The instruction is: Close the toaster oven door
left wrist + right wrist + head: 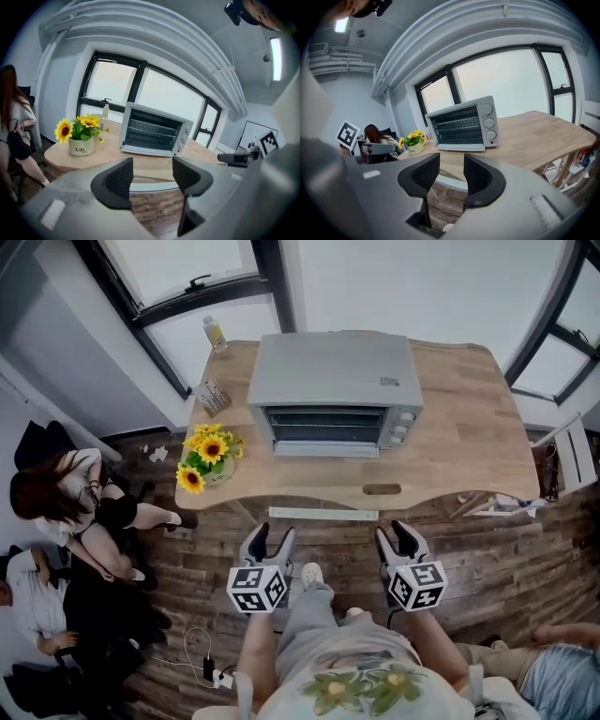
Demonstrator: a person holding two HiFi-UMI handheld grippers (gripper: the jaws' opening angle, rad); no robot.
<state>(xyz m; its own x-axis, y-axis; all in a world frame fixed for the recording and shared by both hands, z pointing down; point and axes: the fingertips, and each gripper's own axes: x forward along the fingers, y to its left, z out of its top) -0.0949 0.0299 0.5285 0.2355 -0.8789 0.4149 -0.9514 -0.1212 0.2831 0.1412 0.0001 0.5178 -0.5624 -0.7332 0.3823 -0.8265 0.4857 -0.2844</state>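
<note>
The jaws of the left gripper (152,176) are held apart, and nothing is gripped between them; the table's near edge and the plank floor (506,559) are seen through the gap. The jaws of the right gripper (451,174) are likewise parted and empty. In the head view both grippers are held above the floor, short of the wooden table (469,427) and well apart from the toaster oven (333,390). The oven is set toward the back of the table, its front turned to the grippers. Its door (326,450) is folded down and lies about level before the cavity, where wire racks are shown. Knobs are ranged down the right of the front. A pot of sunflowers (208,454) is placed left of the oven, near the table's edge. A person (66,488) is seated beyond that edge.
</note>
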